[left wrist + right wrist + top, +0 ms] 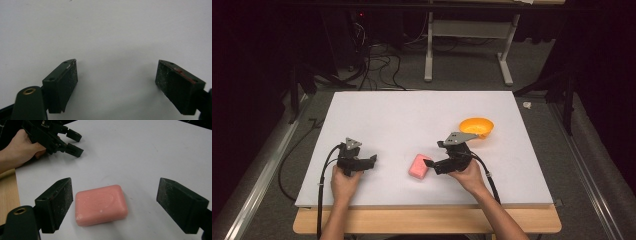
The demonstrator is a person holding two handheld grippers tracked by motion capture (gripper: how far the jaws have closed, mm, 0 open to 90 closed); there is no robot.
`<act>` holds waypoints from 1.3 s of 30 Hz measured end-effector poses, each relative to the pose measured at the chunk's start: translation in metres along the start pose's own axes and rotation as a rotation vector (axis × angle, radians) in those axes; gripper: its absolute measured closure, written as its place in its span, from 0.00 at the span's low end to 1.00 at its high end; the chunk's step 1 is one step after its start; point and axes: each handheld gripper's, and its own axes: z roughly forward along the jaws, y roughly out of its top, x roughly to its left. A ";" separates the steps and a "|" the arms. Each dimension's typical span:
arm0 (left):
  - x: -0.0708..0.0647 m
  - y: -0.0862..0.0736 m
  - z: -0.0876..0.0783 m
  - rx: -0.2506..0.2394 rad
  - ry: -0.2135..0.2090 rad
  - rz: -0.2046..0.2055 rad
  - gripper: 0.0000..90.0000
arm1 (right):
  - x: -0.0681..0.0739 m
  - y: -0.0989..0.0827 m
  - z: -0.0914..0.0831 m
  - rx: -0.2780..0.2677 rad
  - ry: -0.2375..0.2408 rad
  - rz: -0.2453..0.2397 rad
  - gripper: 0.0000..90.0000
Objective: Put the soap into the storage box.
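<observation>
Your right tongs [430,163] lie low over the white table [422,115], angled toward the table's left side in the high view. Their jaws stand wide apart and grip nothing. A pink bar of soap [418,165] lies flat on the table between them. In the right gripper view the soap [101,204] sits just beside the left-hand jaw, though whether it touches that jaw you cannot tell. A clear gap of bare table separates it from the right-hand jaw. The bar is rounded at its corners and bears a faint oval stamp on its upper face.

Your left tongs [372,161] rest near the front left part of the table, well apart from the soap, with your hand wrapped around the body. In the left gripper view these tongs [116,75] are spread wide over plain white surface, with nothing between the pads. The right gripper view also shows the left tongs [75,142] farther off at upper left, open and empty, with your left hand [17,150] behind them.

An orange bowl [476,127] stands on the table just beyond your right hand [469,175], toward the far right. A wooden strip [427,220] runs along the near edge under the white top.
</observation>
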 end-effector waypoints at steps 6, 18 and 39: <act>0.000 0.000 0.000 0.000 0.000 0.000 0.21 | 0.008 0.005 0.014 0.019 0.025 -0.031 0.15; 0.000 0.000 0.000 0.000 0.000 0.000 0.21 | 0.012 -0.001 0.039 0.085 0.051 -0.045 0.14; 0.000 0.000 0.000 0.000 0.000 0.000 0.21 | 0.014 -0.013 0.059 0.156 0.046 -0.079 0.13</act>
